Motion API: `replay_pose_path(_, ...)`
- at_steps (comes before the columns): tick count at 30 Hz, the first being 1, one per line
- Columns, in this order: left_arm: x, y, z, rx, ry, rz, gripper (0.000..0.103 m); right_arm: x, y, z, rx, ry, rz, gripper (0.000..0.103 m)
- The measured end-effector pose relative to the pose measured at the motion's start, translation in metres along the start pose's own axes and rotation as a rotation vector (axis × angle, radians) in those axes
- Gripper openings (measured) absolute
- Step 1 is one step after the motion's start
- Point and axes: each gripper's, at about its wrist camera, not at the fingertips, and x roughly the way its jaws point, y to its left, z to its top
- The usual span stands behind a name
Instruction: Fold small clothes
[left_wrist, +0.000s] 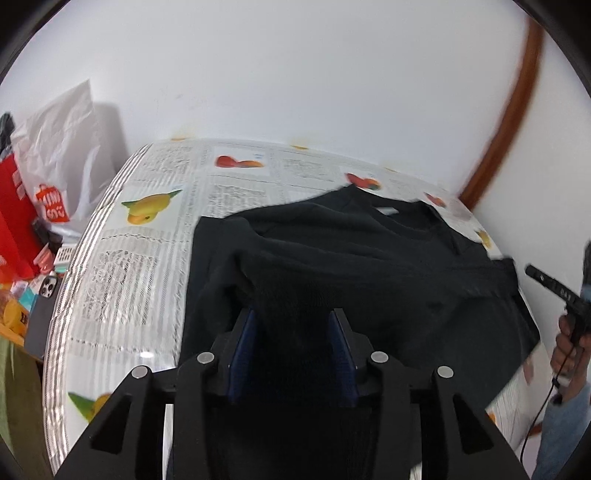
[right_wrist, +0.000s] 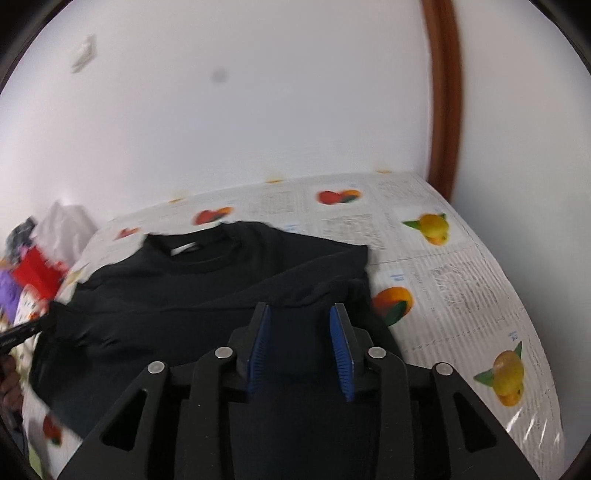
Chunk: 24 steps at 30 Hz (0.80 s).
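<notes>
A black sweatshirt (left_wrist: 354, 251) lies on the table, neck away from me, its white label showing in the right wrist view (right_wrist: 184, 249). My left gripper (left_wrist: 293, 314) has its jaws apart with black cloth between the blue pads (left_wrist: 243, 347) at the garment's near left part. My right gripper (right_wrist: 299, 312) also has its jaws apart over the near right part of the sweatshirt (right_wrist: 207, 295); whether they pinch cloth I cannot tell. The right gripper also shows at the right edge of the left wrist view (left_wrist: 554, 288).
The table (left_wrist: 147, 236) wears a fruit-print newspaper cloth under clear plastic. Left of it sit a red bag (left_wrist: 14, 214), a white plastic bag (left_wrist: 62, 155), a phone (left_wrist: 42, 314) and clutter. A white wall and a brown wooden frame (right_wrist: 445, 110) stand behind.
</notes>
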Motion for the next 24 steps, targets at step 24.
replay_pose_path(24, 0.057, -0.012, 0.051, 0.067, -0.005, 0.151, 0.035, 0.093, 0.009, 0.032, 0.064, 0.069, -0.007, 0.022)
